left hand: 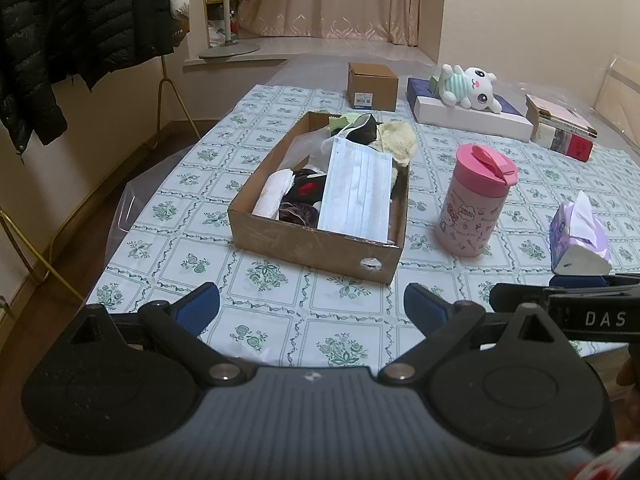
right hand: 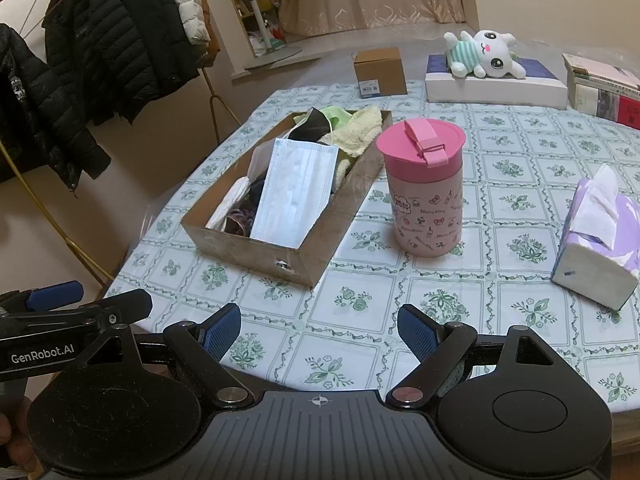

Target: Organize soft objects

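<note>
— What have I got on my feeds?

— My left gripper (left hand: 312, 306) hangs over the near edge of the table (left hand: 280, 332), jaws spread wide with nothing between them. My right gripper (right hand: 319, 330) sits just beside it, also gaping and empty.

— And the soft things?

— Most are in the cardboard tray (left hand: 304, 246), which lies toward the table's left edge. A pale blue face mask (left hand: 356, 196) rests on top, reaching the tray's near wall. Behind it I see a yellow cloth (left hand: 396, 136) at the far end, a black mask (left hand: 362, 130) beside it, and a white rolled cloth (left hand: 274, 194) along the left wall. There's something dark and frilly under the mask; I can't tell what it is.

— Anything still outside?

— A white plush bunny (right hand: 486, 56) lies on a flat white box (right hand: 496, 90) at the far edge. A pink lidded cup (right hand: 426, 188) stands just right of the tray, and a tissue pack (right hand: 600, 240) lies toward the right edge.
</note>
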A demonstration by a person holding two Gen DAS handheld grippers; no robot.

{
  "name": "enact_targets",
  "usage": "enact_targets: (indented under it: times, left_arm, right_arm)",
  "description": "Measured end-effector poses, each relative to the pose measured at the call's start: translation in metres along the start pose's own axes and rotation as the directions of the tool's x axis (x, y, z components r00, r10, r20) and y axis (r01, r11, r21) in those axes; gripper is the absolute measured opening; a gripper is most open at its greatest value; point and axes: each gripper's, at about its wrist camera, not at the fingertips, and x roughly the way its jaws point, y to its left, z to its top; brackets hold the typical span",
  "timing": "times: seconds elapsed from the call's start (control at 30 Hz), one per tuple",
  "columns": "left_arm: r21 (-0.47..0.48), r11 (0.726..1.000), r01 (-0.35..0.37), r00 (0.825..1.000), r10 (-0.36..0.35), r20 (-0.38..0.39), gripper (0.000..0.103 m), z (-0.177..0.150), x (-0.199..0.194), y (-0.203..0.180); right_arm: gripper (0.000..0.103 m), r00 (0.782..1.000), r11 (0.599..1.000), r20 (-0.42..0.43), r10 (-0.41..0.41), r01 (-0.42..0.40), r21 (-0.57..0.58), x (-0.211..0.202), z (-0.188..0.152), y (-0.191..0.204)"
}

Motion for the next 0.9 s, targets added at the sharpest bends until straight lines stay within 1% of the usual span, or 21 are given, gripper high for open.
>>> enact_targets:
  times: [0.9]
  left_arm:
    - [-0.001,1.000,0.001,1.000,-0.001,-0.001,0.098,-0.0008,-0.0003,-0.0001]
  right_arm:
    - [0.085,1.000,1.000,-0.003,-0.003,0.003,0.001,0.0017,-0.0012,-0.0023]
